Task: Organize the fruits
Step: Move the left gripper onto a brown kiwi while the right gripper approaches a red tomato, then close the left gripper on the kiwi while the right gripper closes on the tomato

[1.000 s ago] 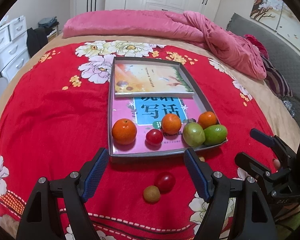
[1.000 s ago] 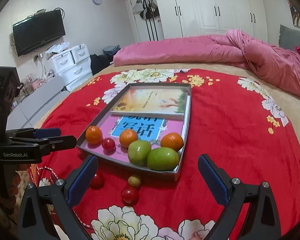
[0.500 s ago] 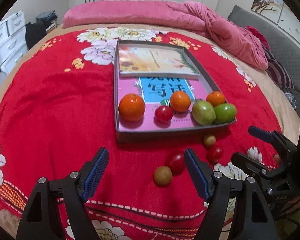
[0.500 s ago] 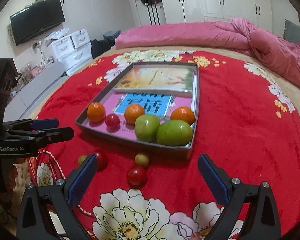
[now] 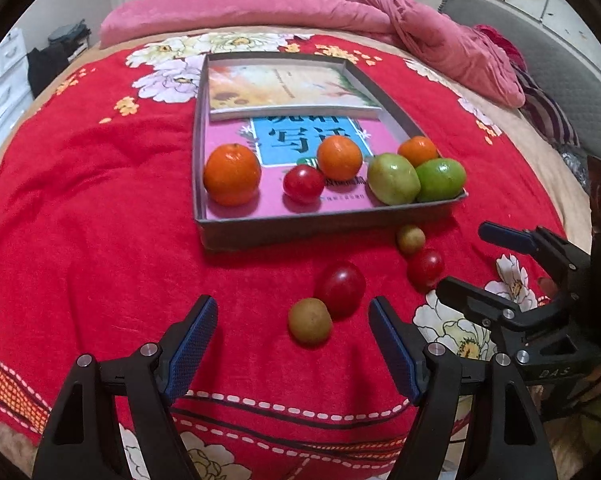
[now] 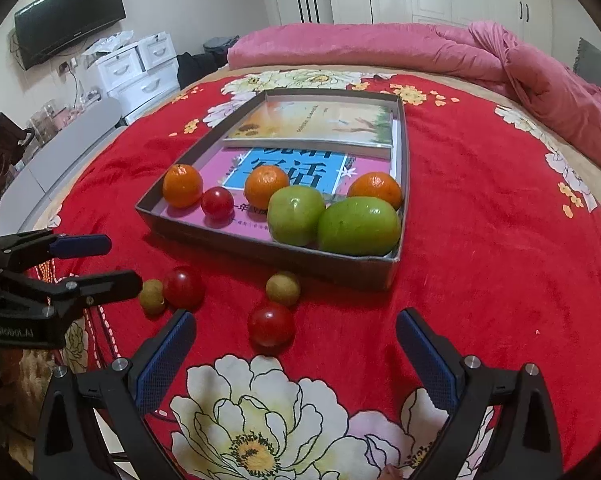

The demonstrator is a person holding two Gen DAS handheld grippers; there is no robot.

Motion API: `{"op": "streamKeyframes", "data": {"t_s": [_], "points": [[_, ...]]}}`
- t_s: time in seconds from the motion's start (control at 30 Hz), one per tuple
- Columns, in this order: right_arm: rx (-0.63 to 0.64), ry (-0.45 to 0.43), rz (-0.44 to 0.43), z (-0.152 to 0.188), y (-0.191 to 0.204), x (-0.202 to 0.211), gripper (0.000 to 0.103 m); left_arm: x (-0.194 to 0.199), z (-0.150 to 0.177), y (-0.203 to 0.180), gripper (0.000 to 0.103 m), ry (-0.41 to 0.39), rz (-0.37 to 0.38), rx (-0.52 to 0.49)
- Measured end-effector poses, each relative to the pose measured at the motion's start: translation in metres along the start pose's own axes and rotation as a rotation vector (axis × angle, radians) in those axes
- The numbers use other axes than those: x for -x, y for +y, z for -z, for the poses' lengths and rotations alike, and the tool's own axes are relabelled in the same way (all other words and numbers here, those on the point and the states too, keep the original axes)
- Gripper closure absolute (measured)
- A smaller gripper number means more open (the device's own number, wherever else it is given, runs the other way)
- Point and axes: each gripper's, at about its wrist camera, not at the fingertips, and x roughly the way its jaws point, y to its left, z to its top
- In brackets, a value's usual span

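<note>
Our left gripper (image 5: 292, 312) and right gripper (image 6: 294, 330) are spread apart and empty, small fruits (image 5: 310, 320) just ahead.

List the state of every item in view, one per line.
left gripper: open, empty
right gripper: open, empty
cardboard tray: holds books and six fruits
three oranges: in tray
two green fruits: in tray, touching
two red tomatoes: loose on blanket
two brown fruits: loose on blanket
</note>
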Motion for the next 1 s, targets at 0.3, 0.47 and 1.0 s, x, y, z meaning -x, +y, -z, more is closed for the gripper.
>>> {"op": "streamKeyframes", "data": {"t_s": [0.3,0.47,1.0], "points": [[0.015,0.039,-0.038,0.004,0.006,-0.012,0.03,-0.008,0.002,0.002,0.024,0.017,0.02,-0.015],[0.013,0.046,-0.062,0.005,0.007,-0.016,0.044,-0.012,0.003,0.001,0.032,0.02,0.032,-0.03],[0.043,0.069,-0.129,0.005,0.014,-0.022,0.074,-0.026,0.003,0.0,0.06,0.035,0.068,-0.045]]}}
